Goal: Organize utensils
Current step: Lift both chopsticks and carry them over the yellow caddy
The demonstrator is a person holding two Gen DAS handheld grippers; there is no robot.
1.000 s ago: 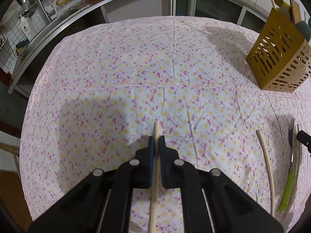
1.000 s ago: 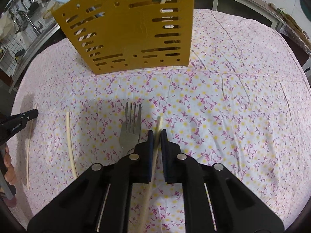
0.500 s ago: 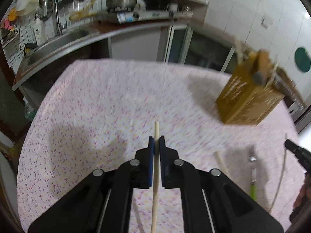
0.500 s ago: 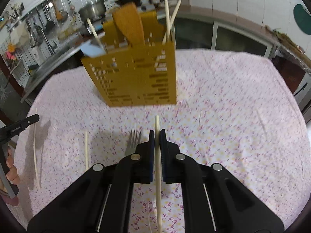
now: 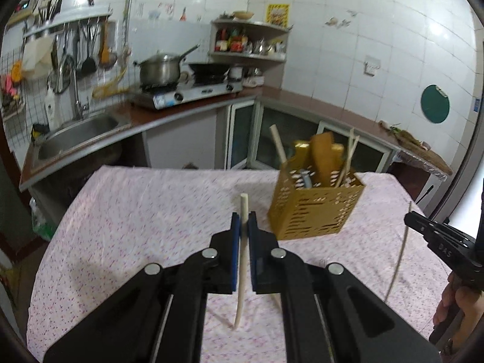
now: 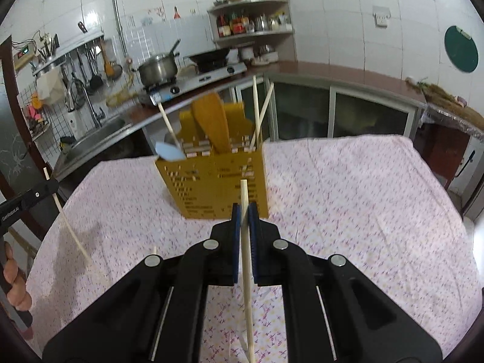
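Note:
My left gripper (image 5: 244,220) is shut on a pale wooden chopstick (image 5: 241,272), held upright well above the table. My right gripper (image 6: 244,211) is shut on another pale chopstick (image 6: 246,257), also upright and lifted. The yellow perforated utensil holder (image 5: 314,211) stands on the table ahead and right of the left gripper; in the right wrist view the holder (image 6: 217,187) is straight ahead, holding chopsticks, a wooden spatula and a pale blue utensil. The right gripper shows at the right edge of the left wrist view (image 5: 438,242), the left gripper at the left edge of the right wrist view (image 6: 27,199).
The table has a white cloth with pink flowers (image 6: 348,196). A loose chopstick end (image 6: 154,249) lies on the cloth to the left. Beyond the table are a counter with a sink (image 5: 75,139), a stove with a pot (image 5: 160,69), and cabinets.
Both grippers have risen from the table and tilted up, each lifting its chopstick. The views have swung from the cloth to the holder and kitchen. The fork has left view.

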